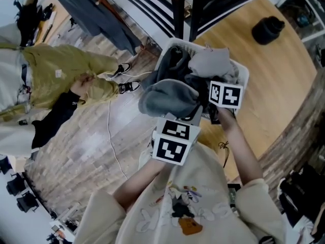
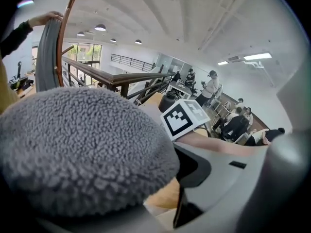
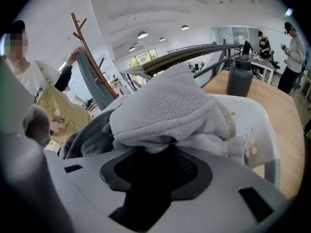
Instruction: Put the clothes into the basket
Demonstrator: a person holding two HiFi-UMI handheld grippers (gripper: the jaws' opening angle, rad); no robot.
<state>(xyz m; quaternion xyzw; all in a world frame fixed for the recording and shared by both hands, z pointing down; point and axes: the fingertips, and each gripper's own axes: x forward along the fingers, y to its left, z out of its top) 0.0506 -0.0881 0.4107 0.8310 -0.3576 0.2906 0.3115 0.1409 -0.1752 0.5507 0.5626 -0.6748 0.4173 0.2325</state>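
Laundry basket (image 1: 241, 71), white and perforated, stands on the round wooden table (image 1: 277, 90) in the upper middle of the head view. It is already well filled with dark garments.

Dark grey fleece (image 1: 165, 98) is bunched at the basket's lower-left rim, partly overhanging it and not yet inside. The left gripper (image 2: 167, 178) has its jaws partly closed and clamped on this fleece, which fills the lower left of the left gripper view.

Light grey fleece (image 3: 170, 106) lies on top of the pile inside the basket. The right gripper (image 3: 155, 152), jaws partly closed, has it pinched by a fold at its near edge.

Assessment: the task is far advanced. Remaining work is to release the light fleece, then bring the dark fleece over the rim and let go.
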